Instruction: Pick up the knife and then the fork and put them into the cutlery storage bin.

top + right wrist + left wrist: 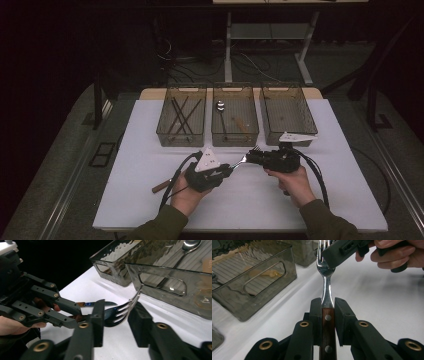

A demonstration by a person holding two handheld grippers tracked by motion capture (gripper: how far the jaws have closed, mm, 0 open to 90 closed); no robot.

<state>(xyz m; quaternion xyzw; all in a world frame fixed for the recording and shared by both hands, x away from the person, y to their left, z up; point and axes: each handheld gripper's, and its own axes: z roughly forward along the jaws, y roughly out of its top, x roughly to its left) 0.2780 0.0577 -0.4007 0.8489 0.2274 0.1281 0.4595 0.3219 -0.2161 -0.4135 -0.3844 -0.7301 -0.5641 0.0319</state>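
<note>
Farthest left on the white table (250, 210), lying loose just beside the left hand (186, 196): a brown wooden handle (161, 186), the rest of that piece hidden under the hand. Next, the left gripper (231, 167), held low over the near middle of the table and pointed rightward and a little away from the person. Clamped on the fork (243, 159): in the left gripper view, both black pads pressed flat against the riveted wooden grip, right where wood meets steel, with the shaft running straight out ahead. Held clear of the tabletop, prongs toward the bins. Farther right, the right gripper (251, 156), gripped in the right hand (295, 182), facing the left one almost tip to tip. Drawn in on the fork's head: in the right gripper view, one pad at each side of the prongs, touching both sides as far as can be seen, the prong tips curving up past the farther pad. So, held at both ends, between the two tools and just in front of the middle bin (235, 140). Along the back edge, three smoky see-through bins in a row: left bin (181, 141) with dark sticks (180, 117) crossed inside, middle bin with a spoon (220, 106), right bin (272, 137) just behind the right gripper.
</note>
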